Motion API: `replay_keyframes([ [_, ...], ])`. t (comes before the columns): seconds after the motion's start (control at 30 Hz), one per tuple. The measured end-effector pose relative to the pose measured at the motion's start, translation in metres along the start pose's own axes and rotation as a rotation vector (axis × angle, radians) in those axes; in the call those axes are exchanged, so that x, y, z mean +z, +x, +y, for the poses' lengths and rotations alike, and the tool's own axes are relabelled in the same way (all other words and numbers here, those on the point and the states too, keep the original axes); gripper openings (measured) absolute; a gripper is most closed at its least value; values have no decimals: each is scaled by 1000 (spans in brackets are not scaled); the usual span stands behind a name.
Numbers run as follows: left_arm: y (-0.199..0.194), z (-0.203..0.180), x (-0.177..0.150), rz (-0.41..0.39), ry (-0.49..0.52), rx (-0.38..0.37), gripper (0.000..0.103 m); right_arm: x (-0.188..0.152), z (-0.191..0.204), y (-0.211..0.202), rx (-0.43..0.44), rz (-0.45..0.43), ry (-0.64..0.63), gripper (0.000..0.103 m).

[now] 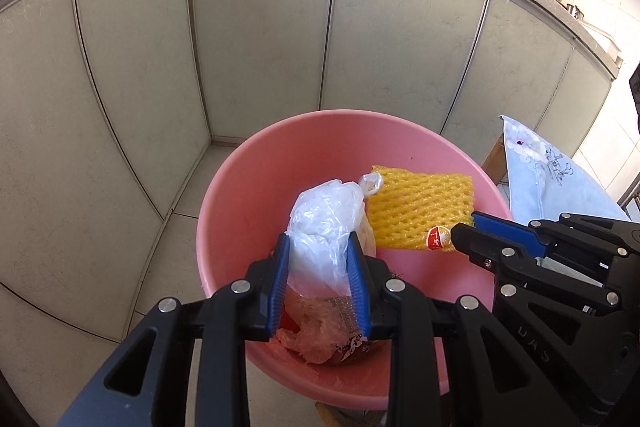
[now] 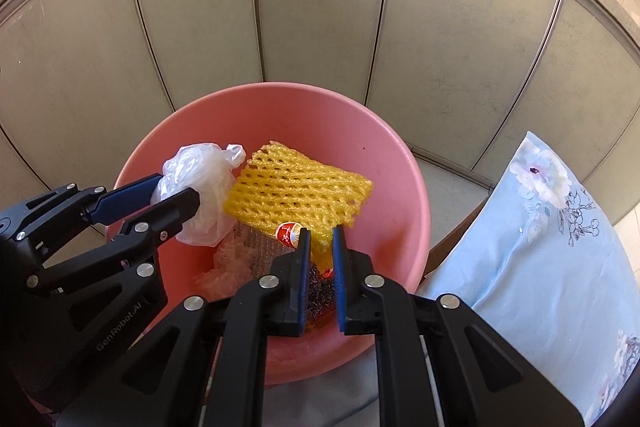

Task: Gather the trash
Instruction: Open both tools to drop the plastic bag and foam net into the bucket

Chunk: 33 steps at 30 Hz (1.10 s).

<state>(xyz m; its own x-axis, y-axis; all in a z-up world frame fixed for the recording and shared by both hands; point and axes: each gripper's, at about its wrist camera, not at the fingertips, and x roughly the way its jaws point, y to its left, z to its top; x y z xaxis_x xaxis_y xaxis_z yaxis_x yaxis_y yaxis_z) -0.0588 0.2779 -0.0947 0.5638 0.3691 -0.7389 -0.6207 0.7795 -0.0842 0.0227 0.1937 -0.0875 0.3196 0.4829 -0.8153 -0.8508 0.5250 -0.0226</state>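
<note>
**Both grippers loaded over the bin — handling notes and count**

Left gripper: jaws pinched on the white bag, held above the pink bin.
Right gripper: jaws pinched on a lower corner of the yellow net, also over the bin.

Handling, judged: the bag is thin film, light, crumpled and slippery; its knot looks the surest hold, the body may slide out. The net is soft foam mesh, very light, springy, not fragile; any edge will do. It carries a red sticker.

Count: one bag, one net, one bin, two grippers. In the bin: a pinkish crumpled film and a printed wrapper, partly hidden; further pieces cannot be told.
</note>
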Motion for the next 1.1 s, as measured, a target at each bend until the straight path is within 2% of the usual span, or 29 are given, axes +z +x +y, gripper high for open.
replay_keyframes([
  [0.2, 3, 3, 1, 12, -5, 2, 29, 2, -4, 3, 15, 14, 8, 10],
  [0.47, 5, 4, -1, 30, 0, 1, 39, 4, -8, 11, 16, 42, 23, 14],
  [0.73, 6, 2, -2, 24, 4, -10, 48, 7, -14, 12, 16, 30, 33, 28],
  [1.1, -8, -1, 2, -4, 5, -33, 48, 2, -22, 0, 29, -7, 50, 29],
])
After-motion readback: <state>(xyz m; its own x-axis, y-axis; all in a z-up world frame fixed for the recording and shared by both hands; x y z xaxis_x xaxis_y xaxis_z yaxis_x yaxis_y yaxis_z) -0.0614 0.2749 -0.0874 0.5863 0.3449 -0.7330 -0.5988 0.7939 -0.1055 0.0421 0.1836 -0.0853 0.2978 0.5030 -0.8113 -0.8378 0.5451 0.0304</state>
